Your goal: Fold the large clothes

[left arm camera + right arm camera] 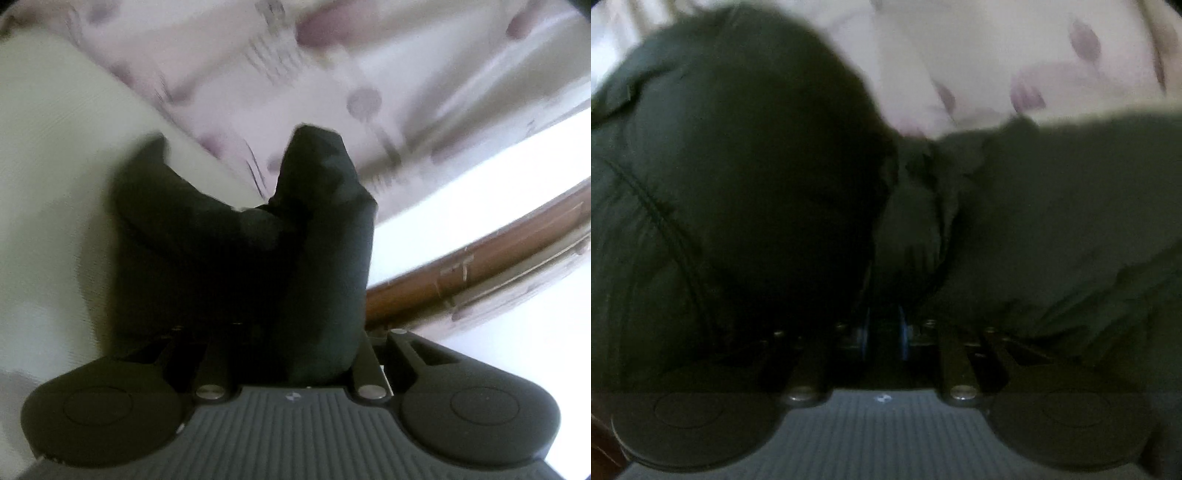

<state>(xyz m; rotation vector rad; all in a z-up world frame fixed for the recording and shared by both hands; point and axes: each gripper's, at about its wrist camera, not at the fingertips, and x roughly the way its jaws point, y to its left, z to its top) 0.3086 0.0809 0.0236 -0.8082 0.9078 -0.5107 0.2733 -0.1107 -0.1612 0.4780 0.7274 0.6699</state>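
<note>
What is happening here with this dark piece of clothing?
A person is folding a dark green garment on a bed with a floral sheet, holding a gripper in each hand. The left gripper has its jaws closed on a bunch of the dark fabric, lifted off the sheet. The right gripper is buried in the garment's folds with its jaws closed on the cloth. No finished fold shows yet.

Dark green garment (1052, 206) — bunched, creased, draped over floral sheet

Both claws (236, 221) (882, 258) clamped, cloth-covered
</note>
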